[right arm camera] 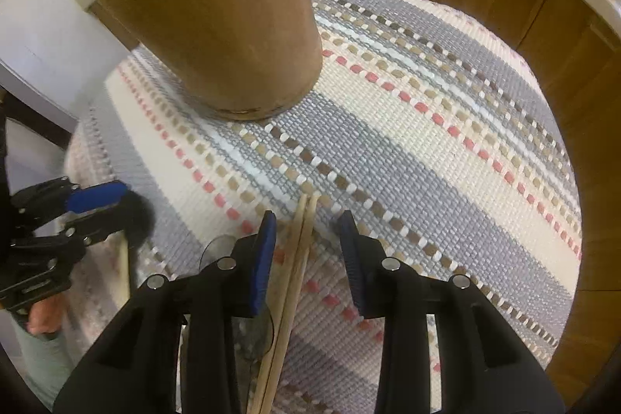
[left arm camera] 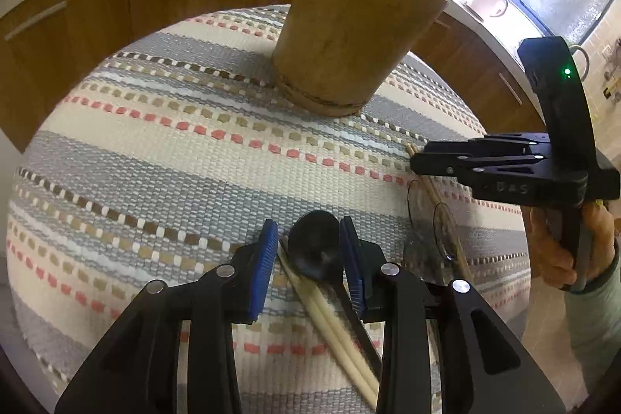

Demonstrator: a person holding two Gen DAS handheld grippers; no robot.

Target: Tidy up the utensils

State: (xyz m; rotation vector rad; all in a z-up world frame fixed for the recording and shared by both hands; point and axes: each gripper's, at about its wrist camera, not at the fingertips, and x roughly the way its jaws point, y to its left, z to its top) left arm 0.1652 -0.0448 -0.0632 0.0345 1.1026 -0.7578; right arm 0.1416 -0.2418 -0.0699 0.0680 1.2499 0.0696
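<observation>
Holder (left arm camera: 349,26), wooden, upright on striped mat (left arm camera: 155,161) w/ pale sticks poking out; left gripper (left arm camera: 310,251) spread round black spoon (left arm camera: 316,251), right gripper (right arm camera: 308,239) spread round chopsticks (right arm camera: 295,266).

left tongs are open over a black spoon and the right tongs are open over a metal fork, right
Not quite. The right tongs are open over a pair of light wooden chopsticks, not a metal fork; the right wrist view shows this. The left tongs are indeed open over the black plastic spoon.

Brown wooden holder (left arm camera: 349,26), black spoon (left arm camera: 314,247), pale chopsticks (left arm camera: 330,317) on a grey-cream striped mat (left arm camera: 155,161) with pink and tan dashes.
</observation>
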